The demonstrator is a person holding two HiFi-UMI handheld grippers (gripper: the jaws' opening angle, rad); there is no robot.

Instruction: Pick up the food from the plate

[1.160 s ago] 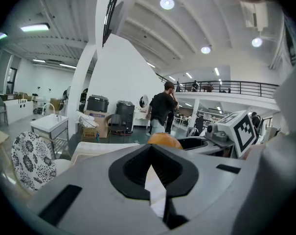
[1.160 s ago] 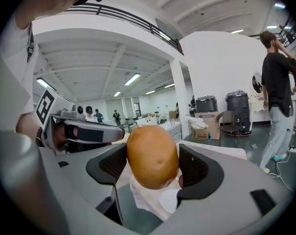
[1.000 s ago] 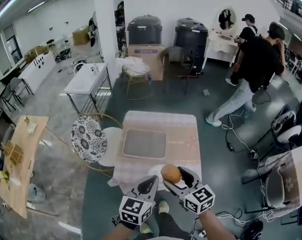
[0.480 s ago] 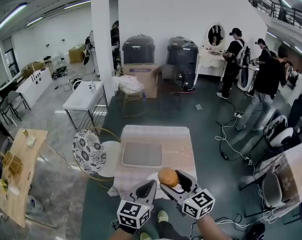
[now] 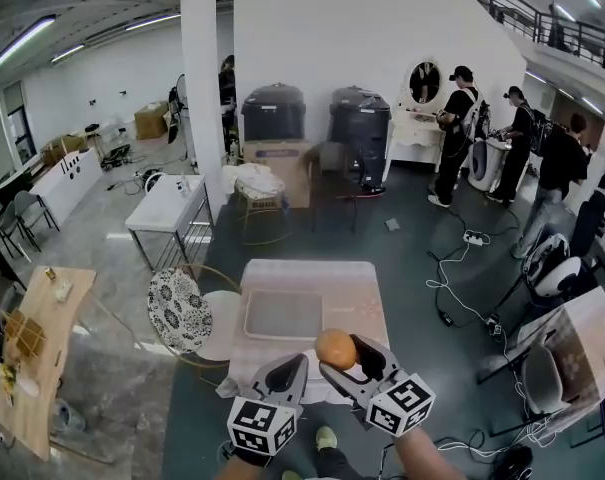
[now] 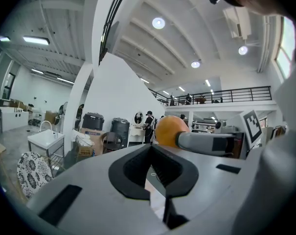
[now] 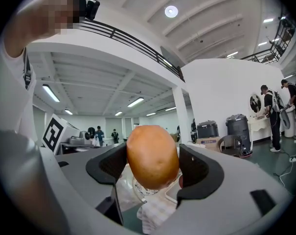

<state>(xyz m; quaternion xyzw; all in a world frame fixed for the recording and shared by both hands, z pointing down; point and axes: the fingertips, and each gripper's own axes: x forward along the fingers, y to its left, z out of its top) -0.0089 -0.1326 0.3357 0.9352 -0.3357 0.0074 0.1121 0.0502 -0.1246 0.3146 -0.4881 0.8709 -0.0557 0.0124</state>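
— Where is the round orange-brown food (image 5: 336, 348)?
— Up in the air, over the near edge of the table (image 5: 366, 298). The right gripper (image 5: 344, 354) has its two jaws squeezed on it, one on each side.
— And the left gripper (image 5: 293, 362)?
— Its jaws are pressed together with nothing in them. It sits just beside the right one.
— And the plate (image 7: 137, 187)?
— It lies on the checked cloth under the food, near the grey tray (image 5: 284, 314).

bright ceiling lights — fisheye-warped edges
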